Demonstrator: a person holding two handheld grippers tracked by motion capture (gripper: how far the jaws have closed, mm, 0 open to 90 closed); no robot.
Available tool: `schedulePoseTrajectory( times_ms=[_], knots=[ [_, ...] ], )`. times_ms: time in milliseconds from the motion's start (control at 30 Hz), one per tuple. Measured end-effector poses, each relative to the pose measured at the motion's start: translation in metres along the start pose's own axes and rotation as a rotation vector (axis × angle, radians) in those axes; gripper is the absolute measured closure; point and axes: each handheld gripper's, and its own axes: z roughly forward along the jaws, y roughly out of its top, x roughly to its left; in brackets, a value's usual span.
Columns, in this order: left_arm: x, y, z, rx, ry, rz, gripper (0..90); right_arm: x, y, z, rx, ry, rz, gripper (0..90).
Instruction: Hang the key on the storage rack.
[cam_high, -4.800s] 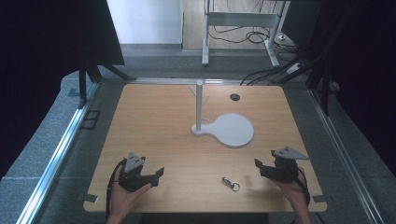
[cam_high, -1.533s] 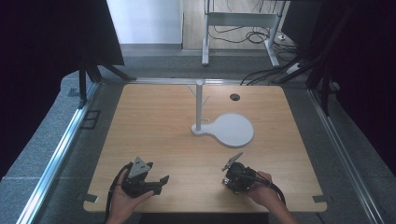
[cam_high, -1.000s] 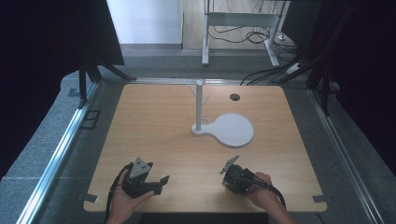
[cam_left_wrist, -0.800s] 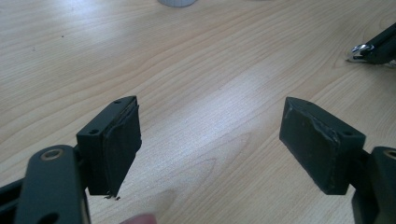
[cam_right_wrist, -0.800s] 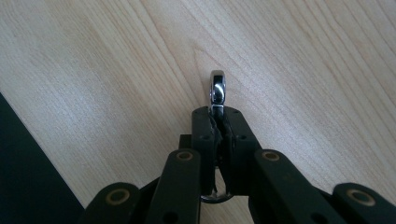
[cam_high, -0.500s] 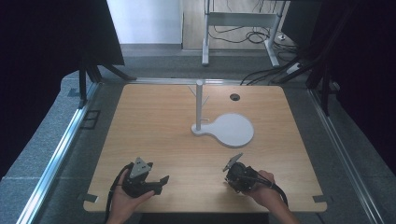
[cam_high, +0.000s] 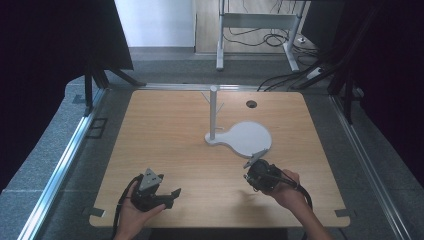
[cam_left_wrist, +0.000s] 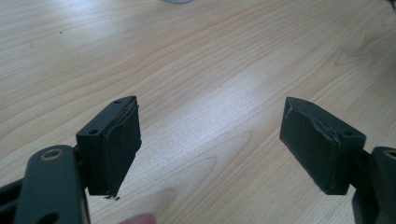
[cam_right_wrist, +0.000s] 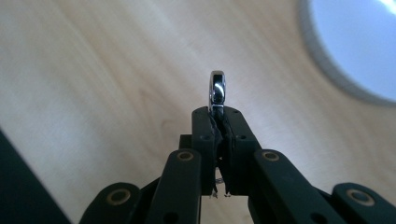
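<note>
Metal ring (cam_right_wrist: 217, 91) in right gripper (cam_right_wrist: 218, 112)

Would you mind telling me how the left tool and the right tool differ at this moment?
The left tool is wide open with nothing between its pads; the right tool is shut on a shiny metal ring. In the high view, the left sits near the table's front edge, the right nearer the white stand base. Both are hand-held.

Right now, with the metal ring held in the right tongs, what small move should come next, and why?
Probably carry the metal ring toward the white stand: the right tongs are shut on it, and the left tongs are open with nothing between them.
</note>
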Motion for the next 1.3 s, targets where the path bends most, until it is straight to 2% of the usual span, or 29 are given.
schedulePoseTrajectory(
  times_ms=[67,133,533,1067,1300],
  knots=[
    [0.0,0.0,0.0,0.0,-0.001,0.001,21.0,-0.011,0.01,-0.005,-0.016,-0.02,0.013,84.7],
    [-0.001,0.0,0.001,0.002,-0.001,0.001,21.0,-0.014,0.012,-0.005,-0.022,-0.022,0.019,84.7],
    [-0.001,0.0,0.002,0.01,-0.01,0.002,21.0,-0.06,0.055,-0.006,-0.066,-0.045,0.106,84.7],
    [-0.005,0.001,0.003,0.02,-0.023,0.013,20.9,-0.09,0.085,0.0,-0.069,-0.036,0.164,84.6],
    [-0.004,0.0,0.004,0.027,-0.027,0.016,21.0,-0.101,0.102,0.009,-0.04,-0.065,0.172,84.6]
  ],
)
